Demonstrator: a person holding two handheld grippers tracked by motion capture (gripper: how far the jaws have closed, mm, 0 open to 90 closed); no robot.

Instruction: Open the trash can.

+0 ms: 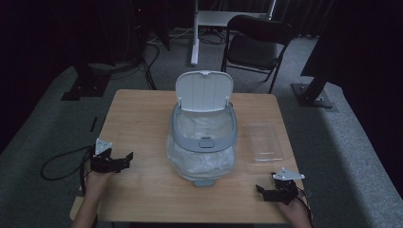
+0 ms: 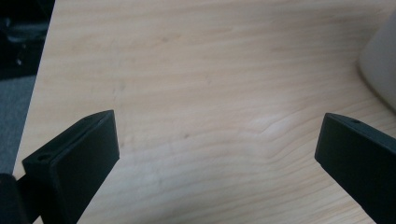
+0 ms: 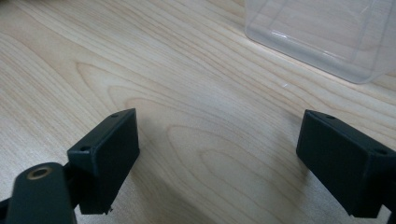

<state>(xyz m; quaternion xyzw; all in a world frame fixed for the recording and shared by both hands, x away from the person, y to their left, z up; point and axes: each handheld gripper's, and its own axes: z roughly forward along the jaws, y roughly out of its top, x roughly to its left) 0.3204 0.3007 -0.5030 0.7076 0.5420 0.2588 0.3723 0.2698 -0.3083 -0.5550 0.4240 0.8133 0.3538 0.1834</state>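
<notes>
Both grippers rest low on the surface (image 1: 142,109), nearest the camera: the left gripper (image 1: 124,160) left of the bin (image 1: 203,142), the right gripper (image 1: 264,192) right of it and nearer the front edge; each has its jaws wide and holds nothing. At mid-surface the bin stands with its lid (image 1: 205,90) raised, a clear bag lining it. Just right of the bin lies an empty clear tray (image 1: 264,142).
</notes>
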